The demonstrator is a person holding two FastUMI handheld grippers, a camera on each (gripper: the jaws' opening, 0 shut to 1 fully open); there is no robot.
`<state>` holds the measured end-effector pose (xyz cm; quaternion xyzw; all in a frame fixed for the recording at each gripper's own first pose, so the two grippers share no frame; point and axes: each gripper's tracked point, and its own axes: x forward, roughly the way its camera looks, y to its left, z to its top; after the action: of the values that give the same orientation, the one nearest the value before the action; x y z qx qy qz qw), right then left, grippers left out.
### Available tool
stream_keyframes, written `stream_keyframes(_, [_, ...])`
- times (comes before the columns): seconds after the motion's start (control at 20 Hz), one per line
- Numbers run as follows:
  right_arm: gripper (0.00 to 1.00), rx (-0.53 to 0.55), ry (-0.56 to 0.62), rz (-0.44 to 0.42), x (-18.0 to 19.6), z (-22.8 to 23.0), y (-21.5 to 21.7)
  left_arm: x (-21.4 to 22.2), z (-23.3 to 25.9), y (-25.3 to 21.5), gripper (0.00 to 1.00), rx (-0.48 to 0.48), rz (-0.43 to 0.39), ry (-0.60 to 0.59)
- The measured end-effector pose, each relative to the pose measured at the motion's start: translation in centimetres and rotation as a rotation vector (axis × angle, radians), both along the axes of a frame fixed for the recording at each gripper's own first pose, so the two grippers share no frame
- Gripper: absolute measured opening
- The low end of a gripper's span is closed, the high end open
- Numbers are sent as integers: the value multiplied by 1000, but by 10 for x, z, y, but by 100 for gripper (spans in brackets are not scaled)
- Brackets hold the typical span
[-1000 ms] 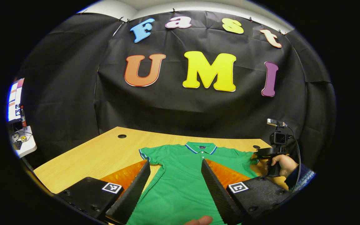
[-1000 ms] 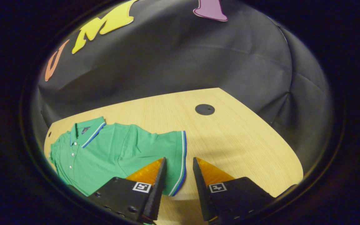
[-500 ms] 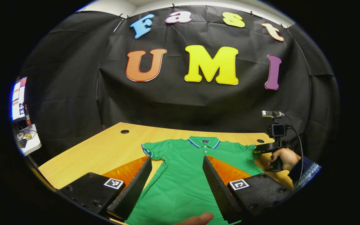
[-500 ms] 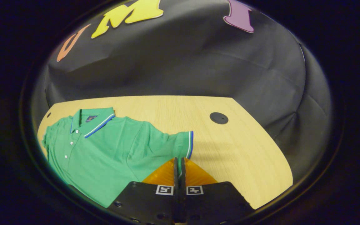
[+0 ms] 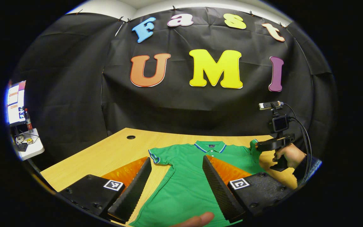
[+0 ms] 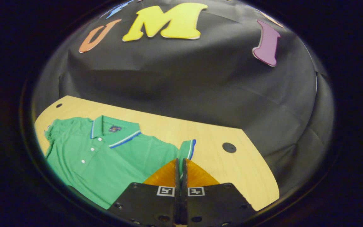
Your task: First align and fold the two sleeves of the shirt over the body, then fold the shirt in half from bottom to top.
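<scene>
A green polo shirt [image 5: 187, 176] with blue-and-white trim lies face up on the wooden table [image 5: 106, 154], collar toward the wall. My left gripper [image 5: 176, 164] hovers open over the shirt's lower body, its fingers on either side of the placket. In the right gripper view my right gripper [image 6: 180, 162] is shut on the shirt's sleeve [image 6: 186, 149], which stands lifted off the table by its striped cuff. In the left gripper view the right gripper [image 5: 258, 146] and the hand [image 5: 287, 156] holding it are at the shirt's far right, holding that sleeve up. The other sleeve [image 5: 156, 154] lies flat.
The table has round cable holes [image 5: 131, 137] [image 6: 229, 147] near its back corners. Bare wood surrounds the shirt [image 6: 106, 157]. A fingertip [image 5: 197, 219] shows at the bottom of the left gripper view. A side table with a screen and small items [image 5: 24, 138] stands far left.
My right gripper closed on the sleeve cuff and has lifted it off the table, turning toward the shirt's body. The left gripper stayed open, shifting only slightly.
</scene>
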<state>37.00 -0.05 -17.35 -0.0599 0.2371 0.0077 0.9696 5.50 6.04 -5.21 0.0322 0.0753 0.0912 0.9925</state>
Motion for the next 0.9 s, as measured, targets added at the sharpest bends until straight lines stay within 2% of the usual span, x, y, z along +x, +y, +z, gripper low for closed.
stream_keyframes(0.15, [0, -46, -48, 80, -3, 13, 42, 0, -2, 10, 100, 1, 23, 7])
stream_keyframes(0.3, [0, -47, -78, 145, -10, 19, 84, 3, -5, 17, 100, 3, 38, 17])
stream_keyframes(0.35, [3, -41, -81, 169, -11, 20, 96, 3, -5, 21, 100, 6, 50, 17])
stream_keyframes(0.45, [50, -13, -98, 200, -20, 30, 111, 4, -3, 32, 100, 14, 83, 10])
stream_keyframes(0.55, [96, 27, -129, 195, -31, 47, 109, 4, 1, 36, 100, 12, 94, -3])
stream_keyframes(0.8, [95, 124, -231, 182, -78, 111, 86, 7, 3, 30, 100, -49, 60, 0])
stream_keyframes(0.9, [95, 154, -265, 173, -108, 132, 70, 18, 10, 32, 100, -37, 50, 9])
